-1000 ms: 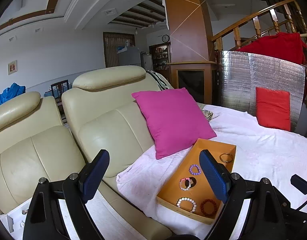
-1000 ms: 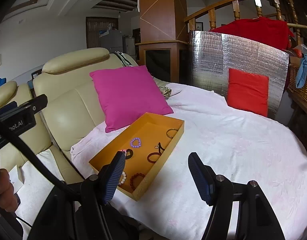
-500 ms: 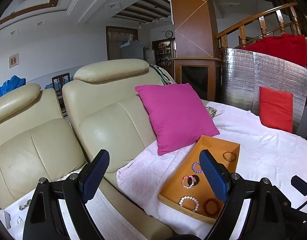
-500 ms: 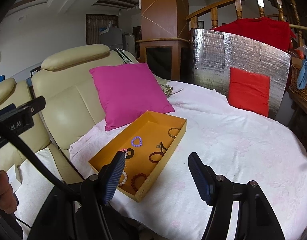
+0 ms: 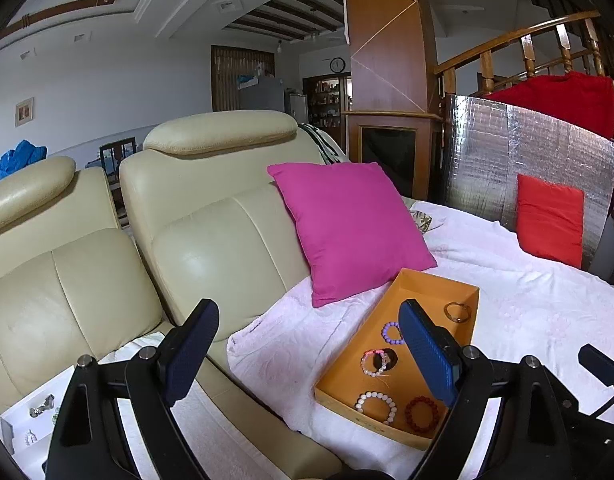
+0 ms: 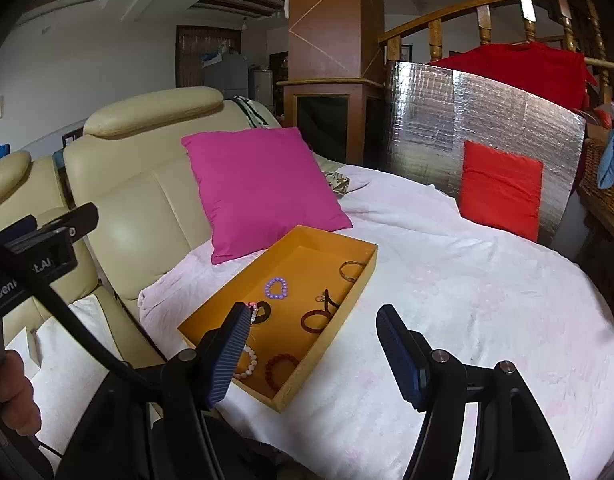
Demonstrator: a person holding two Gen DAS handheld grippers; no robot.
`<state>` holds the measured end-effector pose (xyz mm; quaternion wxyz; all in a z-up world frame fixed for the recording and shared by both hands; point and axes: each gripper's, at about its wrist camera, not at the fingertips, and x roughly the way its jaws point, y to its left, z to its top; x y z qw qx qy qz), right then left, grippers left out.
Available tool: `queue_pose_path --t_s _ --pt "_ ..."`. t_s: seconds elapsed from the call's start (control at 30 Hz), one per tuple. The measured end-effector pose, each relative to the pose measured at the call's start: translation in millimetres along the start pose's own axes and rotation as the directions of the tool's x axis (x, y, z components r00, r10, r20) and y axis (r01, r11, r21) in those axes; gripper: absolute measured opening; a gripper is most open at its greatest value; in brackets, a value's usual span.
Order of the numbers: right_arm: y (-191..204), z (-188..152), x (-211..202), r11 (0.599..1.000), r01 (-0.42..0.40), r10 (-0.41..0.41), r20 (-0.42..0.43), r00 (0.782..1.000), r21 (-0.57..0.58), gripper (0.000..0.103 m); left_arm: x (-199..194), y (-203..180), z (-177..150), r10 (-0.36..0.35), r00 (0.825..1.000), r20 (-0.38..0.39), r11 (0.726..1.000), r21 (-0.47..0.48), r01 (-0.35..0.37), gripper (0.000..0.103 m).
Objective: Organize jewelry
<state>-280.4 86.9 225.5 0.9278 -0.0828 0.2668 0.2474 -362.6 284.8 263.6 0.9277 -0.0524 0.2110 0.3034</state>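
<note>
— Where is the jewelry right now?

— In the orange tray [image 6: 349,300], lower middle of the right wrist view, lying on the white cover [image 6: 487,300] over the round surface. A purple bead bracelet [image 6: 276,288] sits near the tray's middle, a thin gold bangle [image 6: 351,270] at the far end, a dark red bead bracelet [image 6: 282,364] and a white bead bracelet [image 6: 249,362] at the near end. A dark ring-shaped band [image 6: 315,319] lies toward the tray's right wall.

— And the grippers?

— Both hang above the near end of things with nothing between their blue pads. The left gripper [image 5: 309,354] fills the bottom of its own view, jaws spread wide, its right finger [image 5: 425,356] overlapping the tray in the picture. The right gripper [image 6: 313,354] is parted somewhat less, also empty; its left finger [image 6: 229,356] covers part of the white beads in the frame.

— Anything beside the tray?

— A pink cushion [image 6: 259,188] leans against the cream sofa [image 5: 211,240], just behind the tray's far left corner. A red cushion [image 6: 501,188] stands at the right against a silver foil panel [image 6: 467,120]. At the lower left of the left wrist view, a white box [image 5: 27,420] holds a few small pieces, too small to name.

— Anyone visible?

— Only a hand [image 6: 11,396] at the left edge of the right wrist view.
</note>
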Motion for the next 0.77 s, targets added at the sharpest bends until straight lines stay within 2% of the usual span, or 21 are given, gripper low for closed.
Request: queue_pose_path --t_s 0.33,0.57,0.7,0.77 --pt "17.5 3.1 22.7 0.999 0.0 -0.001 -0.018 1.0 -0.053 0.069 22.9 9.3 -2.5 0.013 1.0 -0.021 1.0 -0.019 -0.014 0.091" --pt "21.5 9.1 48.7 0.998 -0.028 0.026 -0.033 0.999 -0.059 0.069 44.6 9.4 -4.5 0.051 0.997 -0.049 0.999 -0.012 -0.051 0.091" --pt "9.4 8.1 62.5 0.998 -0.048 0.047 -0.038 0.998 -0.031 0.069 54.5 -7.4 -4.9 0.055 0.997 -0.052 0.998 0.026 -0.054 0.091" --pt "-6.1 6.7 66.0 0.999 -0.043 0.043 -0.033 0.999 -0.006 0.069 58.3 -33.1 -4.5 0.03 0.998 -0.056 0.998 0.061 -0.027 0.091"
